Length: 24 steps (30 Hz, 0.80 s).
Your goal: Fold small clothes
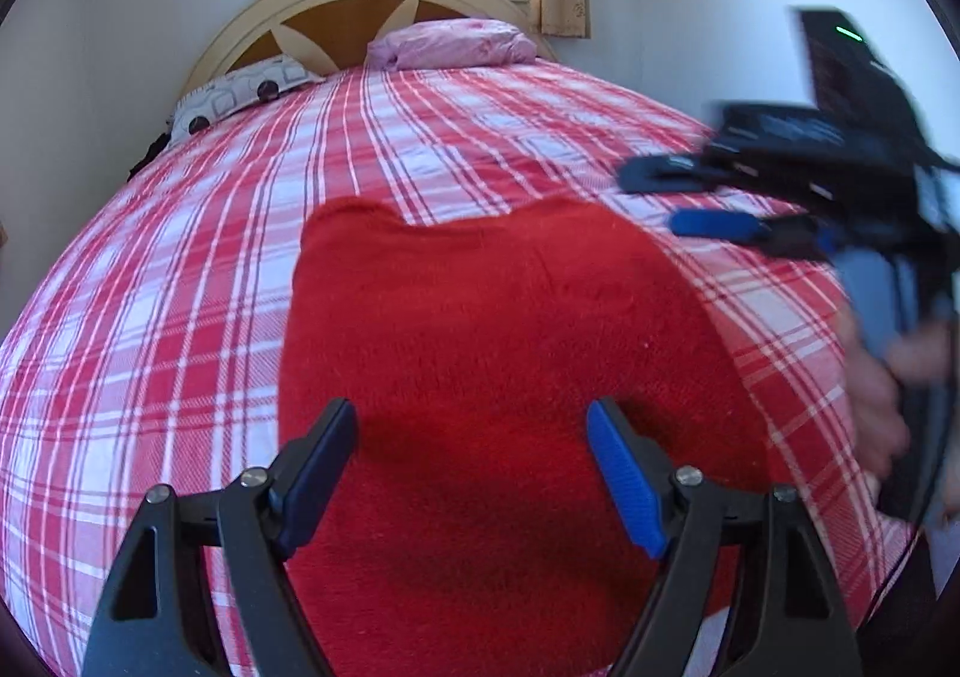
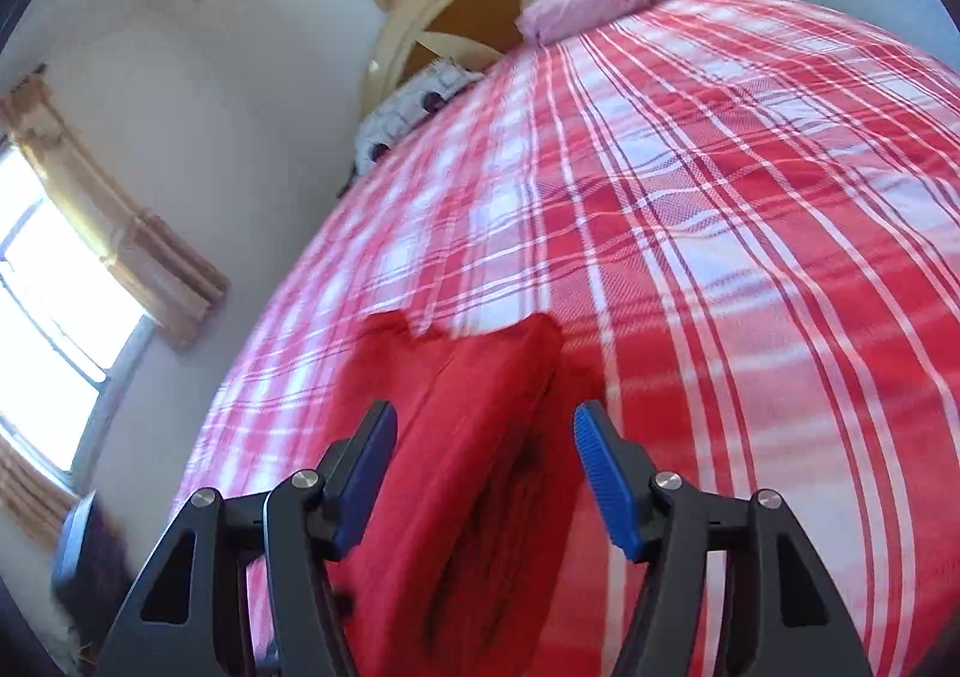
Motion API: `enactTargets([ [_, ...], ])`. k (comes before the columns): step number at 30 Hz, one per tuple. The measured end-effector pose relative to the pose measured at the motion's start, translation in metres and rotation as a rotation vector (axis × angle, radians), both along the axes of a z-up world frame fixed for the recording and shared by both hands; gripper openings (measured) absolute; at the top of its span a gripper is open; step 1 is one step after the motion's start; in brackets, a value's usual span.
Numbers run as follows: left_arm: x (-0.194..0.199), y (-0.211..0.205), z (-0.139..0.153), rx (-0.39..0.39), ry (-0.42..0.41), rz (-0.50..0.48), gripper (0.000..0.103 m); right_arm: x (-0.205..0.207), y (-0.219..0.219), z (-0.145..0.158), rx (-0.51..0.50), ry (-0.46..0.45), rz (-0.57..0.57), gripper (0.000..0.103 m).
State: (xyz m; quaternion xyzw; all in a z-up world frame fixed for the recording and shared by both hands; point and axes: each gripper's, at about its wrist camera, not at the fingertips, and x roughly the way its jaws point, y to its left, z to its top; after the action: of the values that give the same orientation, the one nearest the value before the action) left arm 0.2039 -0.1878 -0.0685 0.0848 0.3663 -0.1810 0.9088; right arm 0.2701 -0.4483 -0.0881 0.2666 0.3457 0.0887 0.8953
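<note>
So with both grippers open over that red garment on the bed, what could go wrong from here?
1. The red garment lies loose on the plaid bedspread, and neither the left gripper nor the right gripper holds it, so a passing finger could drag the fold open.
2. The right gripper appears blurred beside the garment's far right edge; it might snag there.
3. The thick folded edge may spring back unpressed.

Red garment (image 1: 510, 353): fuzzy matt knit cloth; checked bedcover (image 1: 180, 317): woven cloth; headboard (image 1: 336, 11): smooth painted wood; gripper pads (image 2: 603, 488): ribbed blue plastic.
</note>
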Motion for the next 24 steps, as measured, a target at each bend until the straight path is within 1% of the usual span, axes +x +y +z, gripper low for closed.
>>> enactTargets([
  [2,-0.002,0.0,-0.002,-0.004,-0.002,0.006,0.082,0.025,0.011,-0.008,-0.029,0.037,0.069,0.061],
  [3,-0.002,-0.001,-0.002,-0.004,-0.007,0.007,0.082,0.034,0.016,-0.012,-0.042,0.052,0.108,0.05],
  [4,-0.003,-0.002,-0.003,0.002,-0.014,0.004,0.082,0.038,0.022,-0.015,-0.058,0.068,0.134,0.024],
  [5,-0.003,-0.004,-0.003,0.007,-0.02,0.002,0.082,0.042,0.03,-0.018,-0.107,0.091,0.154,0.019],
  [7,-0.001,-0.007,-0.004,0.011,-0.029,-0.003,0.082,0.038,0.038,-0.017,-0.173,0.075,0.166,0.016],
  [8,0.0,-0.008,-0.004,0.005,-0.027,-0.002,0.082,0.034,0.038,-0.013,-0.187,0.055,0.158,0.015],
  [11,0.0,-0.013,-0.002,-0.031,-0.022,0.003,0.082,0.021,0.019,0.004,-0.152,-0.027,0.113,0.013],
  [13,0.0,-0.018,-0.001,-0.04,-0.027,0.004,0.082,0.019,0.011,0.01,-0.184,-0.04,0.086,0.006],
  [14,-0.001,-0.022,-0.001,-0.037,-0.036,0.001,0.082,0.021,0.006,0.009,-0.195,-0.036,0.068,0.006],
  [16,-0.002,-0.031,-0.003,-0.007,-0.068,-0.009,0.082,0.029,-0.001,-0.001,-0.161,-0.014,0.061,0.006],
  [17,-0.003,-0.036,-0.005,0.017,-0.086,-0.006,0.082,0.034,0.0,-0.01,-0.172,0.012,0.059,0.006],
  [19,-0.002,-0.041,-0.008,0.036,-0.095,-0.003,0.082,0.044,0.006,-0.031,-0.226,0.068,0.066,0.006],
  [20,-0.002,-0.043,-0.01,0.045,-0.094,-0.001,0.082,0.046,0.007,-0.04,-0.227,0.073,0.066,0.006],
  [22,-0.001,-0.046,-0.013,0.06,-0.09,-0.006,0.082,0.045,-0.004,-0.046,-0.159,0.062,0.052,0.006],
  [24,0.001,-0.044,-0.012,0.048,-0.081,-0.012,0.082,0.044,-0.013,-0.05,-0.111,0.065,0.038,0.007],
])
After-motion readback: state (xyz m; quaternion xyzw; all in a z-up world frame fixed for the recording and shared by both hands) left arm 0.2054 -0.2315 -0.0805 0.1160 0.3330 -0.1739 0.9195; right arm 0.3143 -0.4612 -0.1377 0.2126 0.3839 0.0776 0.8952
